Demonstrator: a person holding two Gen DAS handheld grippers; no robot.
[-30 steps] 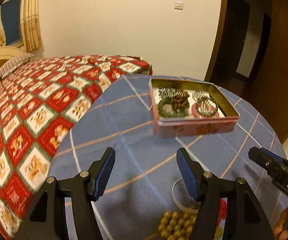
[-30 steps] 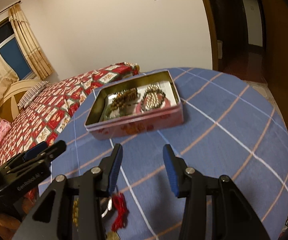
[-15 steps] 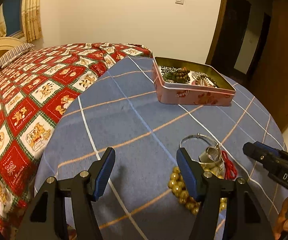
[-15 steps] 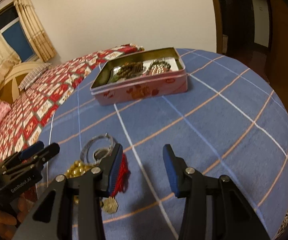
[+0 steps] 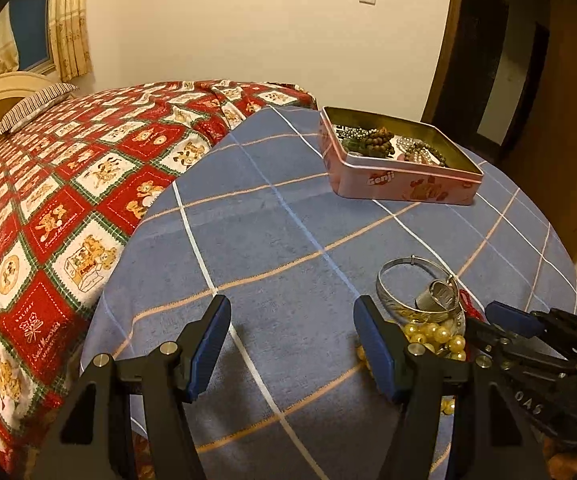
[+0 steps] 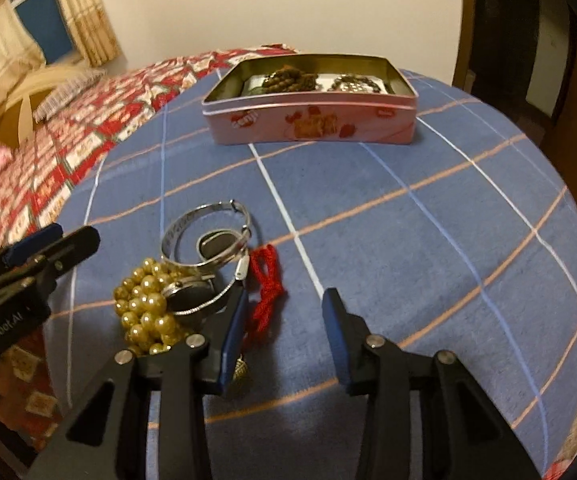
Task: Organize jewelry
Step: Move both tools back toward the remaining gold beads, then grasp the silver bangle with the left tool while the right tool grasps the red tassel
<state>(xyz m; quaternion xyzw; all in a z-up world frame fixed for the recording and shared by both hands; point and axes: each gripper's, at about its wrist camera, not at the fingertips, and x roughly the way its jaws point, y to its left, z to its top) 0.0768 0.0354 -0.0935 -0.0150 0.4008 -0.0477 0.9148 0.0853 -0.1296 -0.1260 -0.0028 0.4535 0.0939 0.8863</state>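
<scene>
Left claw [image 5: 292,336] is spread wide w/ nothing between its blue pads, low over the bench [image 5: 272,232], which wears a blue checked cloth. Right claw [image 6: 284,320] also gapes empty, just beside a small jewelry heap at the near edge. Heap: gold bead bracelet [image 6: 144,308], silver bangle [image 6: 204,236], a watch [image 6: 192,296] lying on the beads, red cord [image 6: 266,284] touching the right claw's left finger. Heap sits btwn the two claws, right of the left one. Far across the bench, well apart from the heap, an open pink tin [image 6: 308,120] holds brown beads [image 5: 376,140], silvery beads [image 5: 420,152] and something green. Beyond the bench, a bed w/ red patterned quilt [image 5: 68,184].
</scene>
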